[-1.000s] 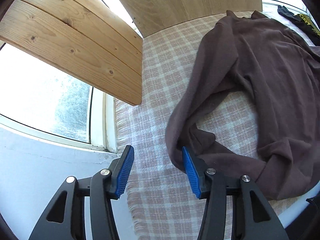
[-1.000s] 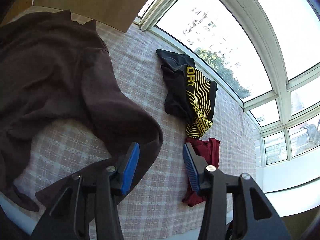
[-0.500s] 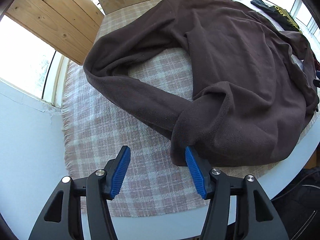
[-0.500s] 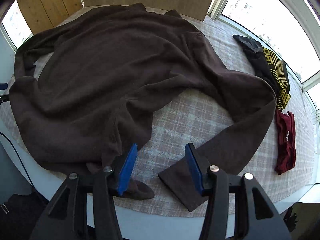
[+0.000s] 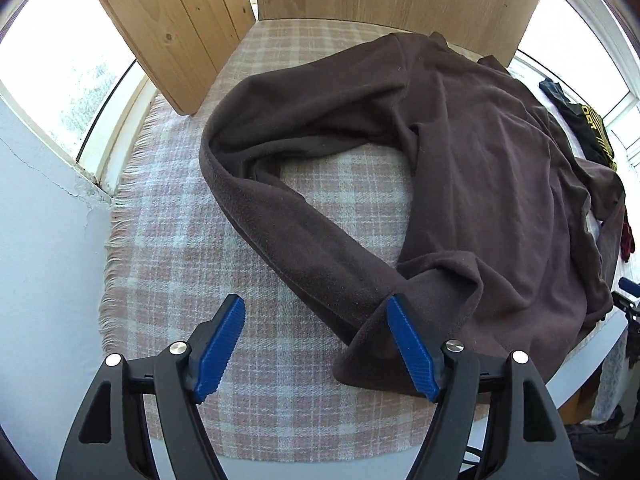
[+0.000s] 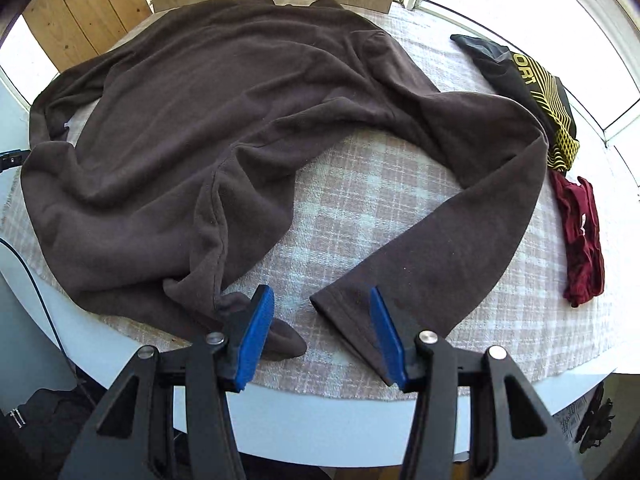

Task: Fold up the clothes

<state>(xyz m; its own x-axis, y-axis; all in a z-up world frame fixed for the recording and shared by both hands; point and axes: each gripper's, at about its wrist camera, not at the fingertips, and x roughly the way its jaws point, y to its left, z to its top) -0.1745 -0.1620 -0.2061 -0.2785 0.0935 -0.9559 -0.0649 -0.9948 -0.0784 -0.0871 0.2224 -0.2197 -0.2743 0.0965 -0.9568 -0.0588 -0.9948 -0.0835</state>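
Note:
A dark brown fleece sweater (image 5: 480,168) lies spread, front down and rumpled, on a pink checked blanket (image 5: 192,264). My left gripper (image 5: 316,348) points down at the near end of the left sleeve (image 5: 320,256). Its jaws are opening, and the cuff (image 5: 360,356) lies by the right blue pad, not pressed. My right gripper (image 6: 320,336) hovers open at the near edge. The right sleeve's cuff (image 6: 344,312) lies between its jaws, and the hem corner (image 6: 284,340) is beside the left pad.
A black and yellow garment (image 6: 532,88) and a dark red one (image 6: 584,240) lie at the blanket's right side. Wooden boards (image 5: 172,32) lean against the windows behind. The white table edge (image 6: 320,412) runs just below the blanket's fringe.
Both views swung from the windows and far cloth down to the sweater's near edge. The left jaws spread wider. The right gripper came closer over the cuff.

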